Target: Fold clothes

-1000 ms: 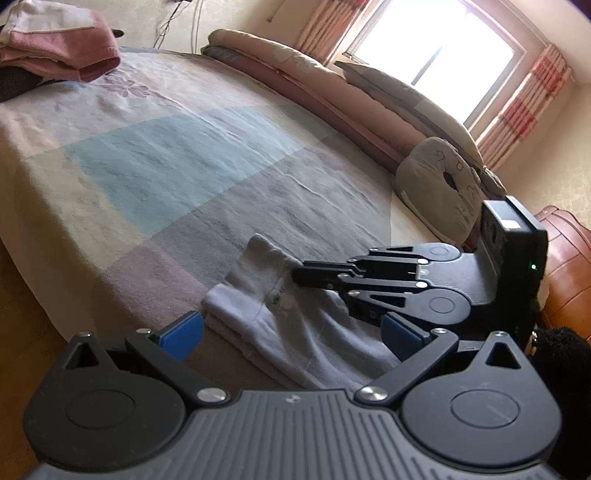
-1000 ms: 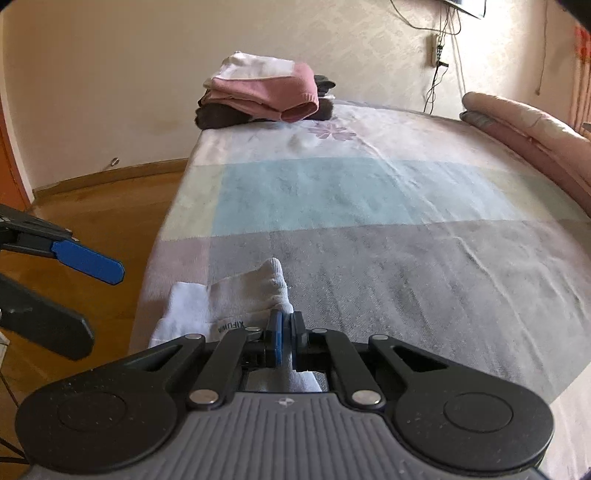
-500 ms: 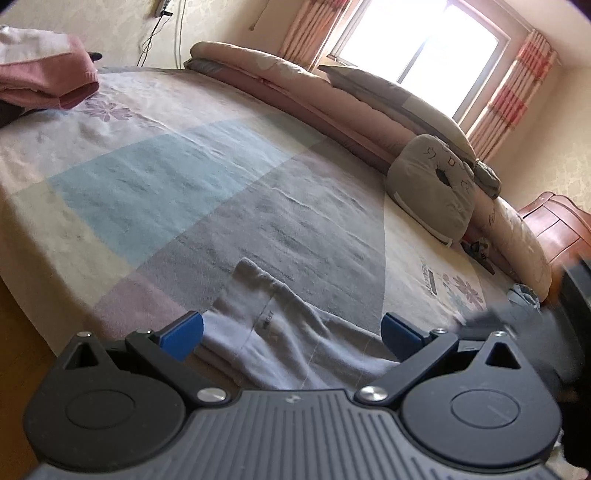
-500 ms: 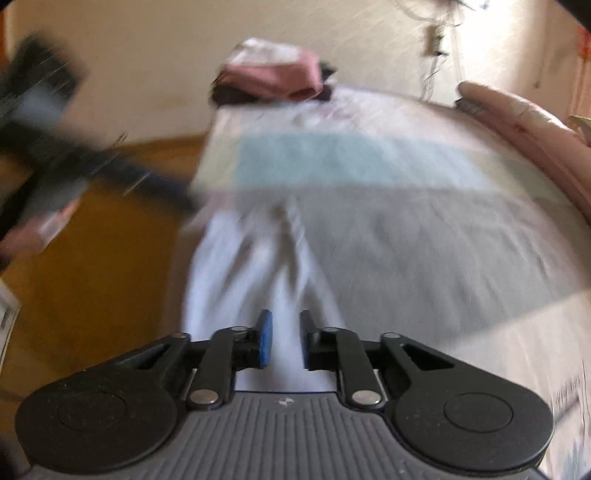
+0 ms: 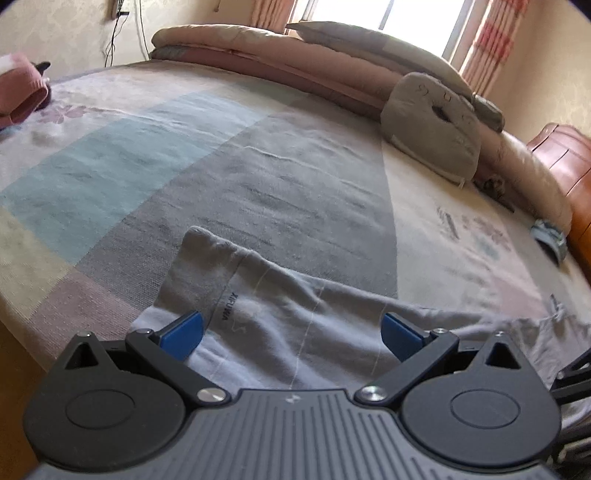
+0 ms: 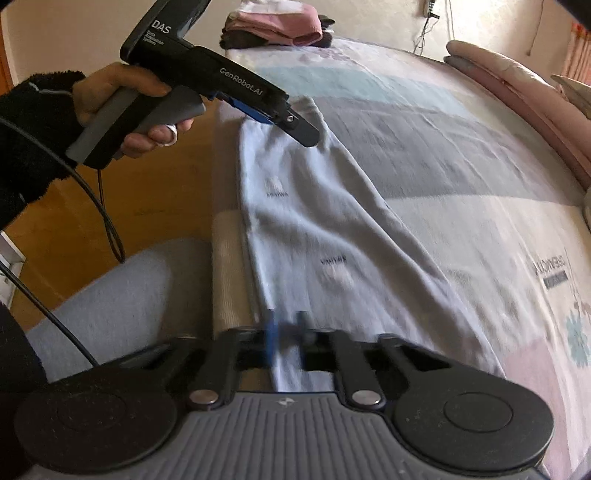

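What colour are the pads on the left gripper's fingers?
Blue pads, on black fingers; clearest in the left wrist view.

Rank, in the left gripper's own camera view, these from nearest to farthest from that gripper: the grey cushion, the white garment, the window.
1. White garment, on the bed right under the left gripper.
2. Grey cushion, right, at the bed's far side.
3. Window, top, behind the bedding.

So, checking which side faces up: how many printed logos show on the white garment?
2 on the white garment: an upper logo toward its far end, a lower logo about midway along. More may be hidden underneath.
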